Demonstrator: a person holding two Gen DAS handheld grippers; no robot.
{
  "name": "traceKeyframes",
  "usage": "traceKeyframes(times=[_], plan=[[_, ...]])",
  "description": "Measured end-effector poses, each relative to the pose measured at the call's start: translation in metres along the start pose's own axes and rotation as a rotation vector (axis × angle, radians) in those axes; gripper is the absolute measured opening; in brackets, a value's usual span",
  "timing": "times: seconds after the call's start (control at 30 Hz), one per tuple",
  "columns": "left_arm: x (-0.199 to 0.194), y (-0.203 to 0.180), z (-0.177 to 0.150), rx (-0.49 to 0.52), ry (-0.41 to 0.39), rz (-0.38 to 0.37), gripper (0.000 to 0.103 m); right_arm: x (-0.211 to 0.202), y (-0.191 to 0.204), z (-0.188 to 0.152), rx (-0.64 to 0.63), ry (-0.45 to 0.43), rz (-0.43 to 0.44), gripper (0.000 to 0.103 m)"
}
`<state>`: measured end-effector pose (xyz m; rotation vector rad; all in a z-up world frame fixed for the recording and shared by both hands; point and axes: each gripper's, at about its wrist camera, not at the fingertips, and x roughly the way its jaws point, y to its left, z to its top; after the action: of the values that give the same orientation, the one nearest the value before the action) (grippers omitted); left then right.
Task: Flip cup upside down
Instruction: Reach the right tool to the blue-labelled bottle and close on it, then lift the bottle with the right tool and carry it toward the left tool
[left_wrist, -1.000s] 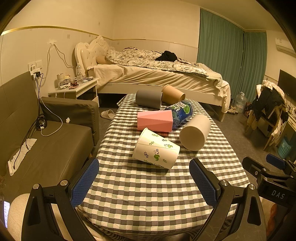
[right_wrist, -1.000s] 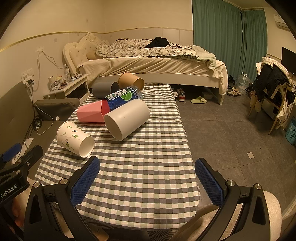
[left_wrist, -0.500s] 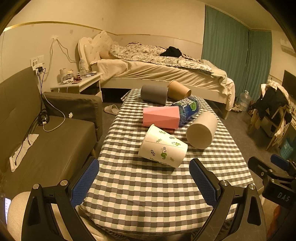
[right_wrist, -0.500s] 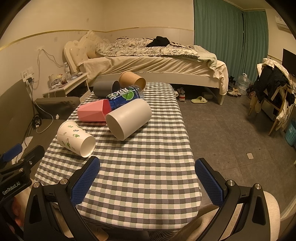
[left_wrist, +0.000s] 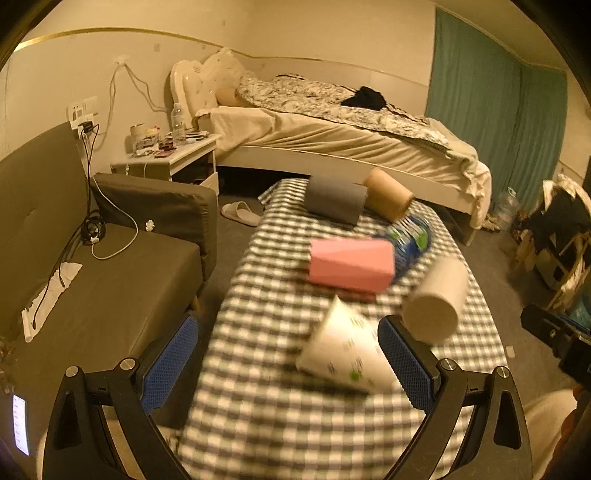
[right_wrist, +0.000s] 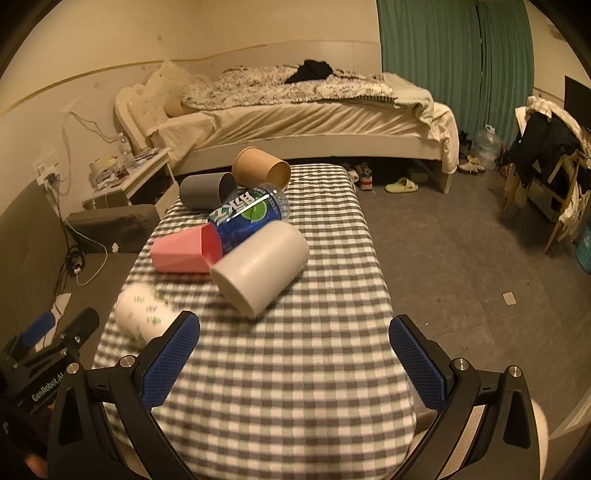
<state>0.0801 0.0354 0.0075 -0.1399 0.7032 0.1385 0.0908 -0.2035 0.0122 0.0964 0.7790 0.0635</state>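
Note:
Several cups lie on their sides on a checked tablecloth (left_wrist: 266, 417) (right_wrist: 295, 387). Nearest is a white paper cup with green leaf print (left_wrist: 347, 354) (right_wrist: 142, 314), blurred by motion. My left gripper (left_wrist: 288, 362) is open, and the leaf cup lies just inside its right finger. Beyond it lie a pink faceted cup (left_wrist: 351, 265) (right_wrist: 181, 254), a plain white cup (left_wrist: 436, 301) (right_wrist: 260, 267), a grey cup (left_wrist: 334, 205) (right_wrist: 207, 192) and a brown cup (left_wrist: 388, 199) (right_wrist: 260, 168). My right gripper (right_wrist: 293, 360) is open over bare cloth, short of the white cup.
A blue plastic bottle (right_wrist: 247, 214) (left_wrist: 410, 240) lies among the cups. A dark sofa (left_wrist: 92, 280) flanks the table's left side, a bed (right_wrist: 306, 122) stands behind, and a chair with clothes (right_wrist: 550, 155) is at the right. The left gripper's body (right_wrist: 44, 362) shows at lower left.
The left gripper has swung in toward the leaf-print cup, which now sits low and right between its fingers. The right gripper crept forward slightly. Both stay open.

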Motion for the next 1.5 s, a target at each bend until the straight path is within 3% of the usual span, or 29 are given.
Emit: traceKeyframes(times=[0.37,0.6,0.83,1.17,1.33,1.5], plan=[[0.070,0.019,0.078,-0.009,0.011,0.026,0.101,0.076,0.042,0.094,-0.024,0.083,-0.043,0.103],[0.114,0.038,0.088,-0.023,0.055,0.036,0.101,0.148,0.067,0.133,0.042,0.201,-0.075,0.103],[0.140,0.055,0.079,-0.052,0.112,0.017,0.101,0.212,0.076,0.139,0.082,0.347,-0.134,0.103],[0.154,0.057,0.075,-0.050,0.149,0.008,0.101,0.262,0.070,0.127,0.108,0.461,-0.173,0.100],[0.152,0.059,0.074,-0.051,0.145,0.010,0.101,0.270,0.060,0.122,0.169,0.485,-0.150,0.085],[0.148,0.062,0.075,-0.057,0.137,0.015,0.101,0.259,0.061,0.123,0.146,0.463,-0.145,0.077]])
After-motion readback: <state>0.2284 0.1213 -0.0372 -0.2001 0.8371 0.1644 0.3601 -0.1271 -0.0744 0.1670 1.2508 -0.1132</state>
